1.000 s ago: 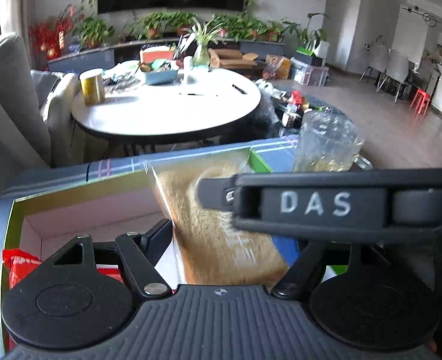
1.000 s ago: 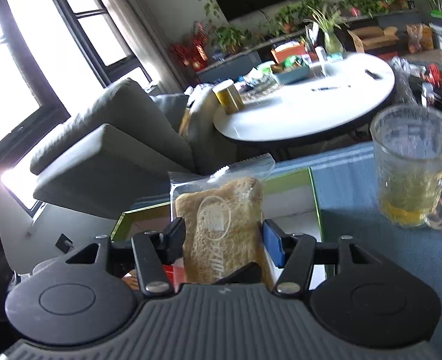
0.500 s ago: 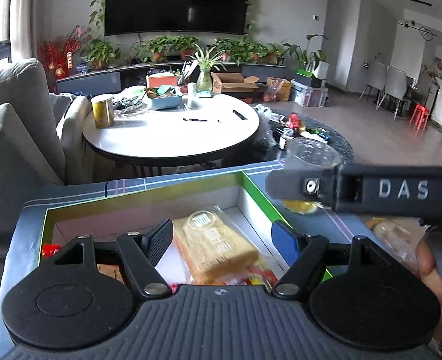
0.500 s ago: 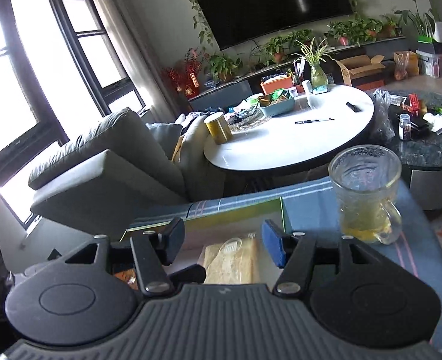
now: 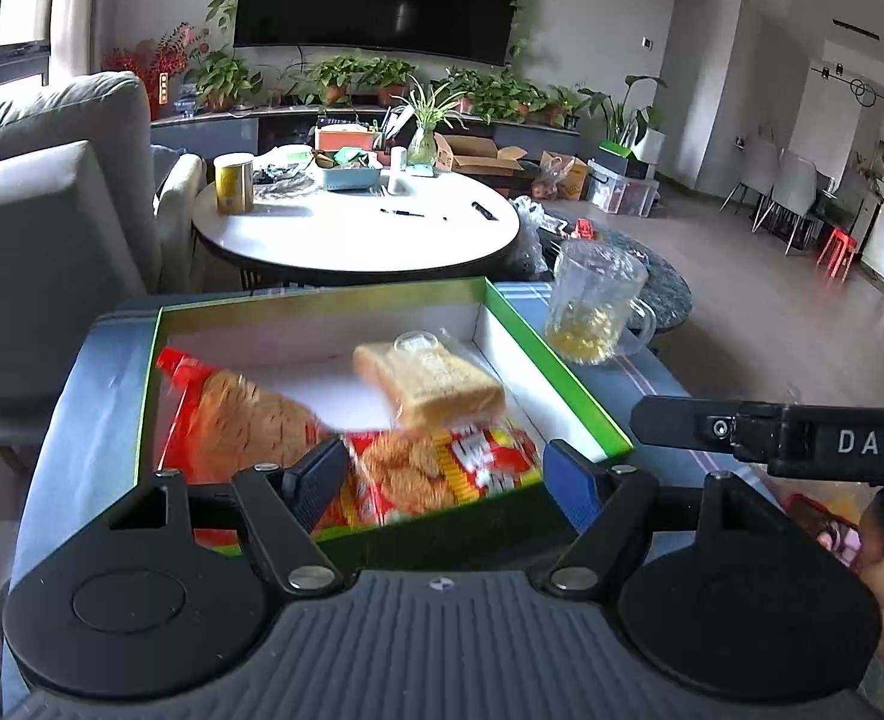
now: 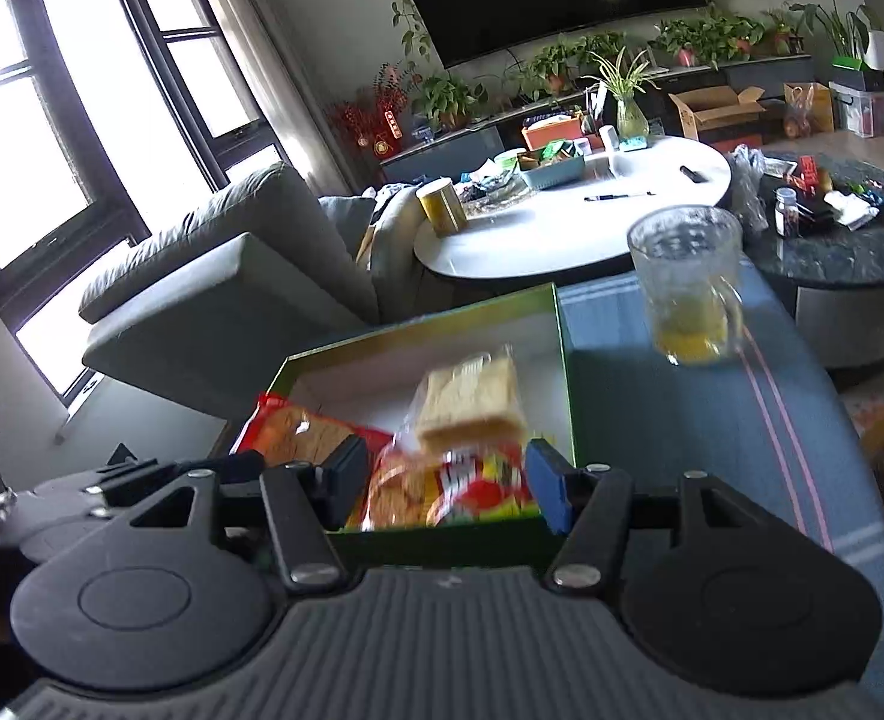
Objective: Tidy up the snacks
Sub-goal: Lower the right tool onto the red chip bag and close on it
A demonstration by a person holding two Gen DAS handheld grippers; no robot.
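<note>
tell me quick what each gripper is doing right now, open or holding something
Left gripper: open, holding nothing.
Right gripper: open, its jaws have just been opening; nothing between them, and the bread pack lies in the box.

Bagged bread slice [image 5: 435,384] atop 2 snack packs [image 5: 429,474] in green-rimmed box [image 5: 556,372]

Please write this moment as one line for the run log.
right tongs: just opening, empty | left tongs: open, empty | bread pack: lying in green box | step: bread placed
</note>
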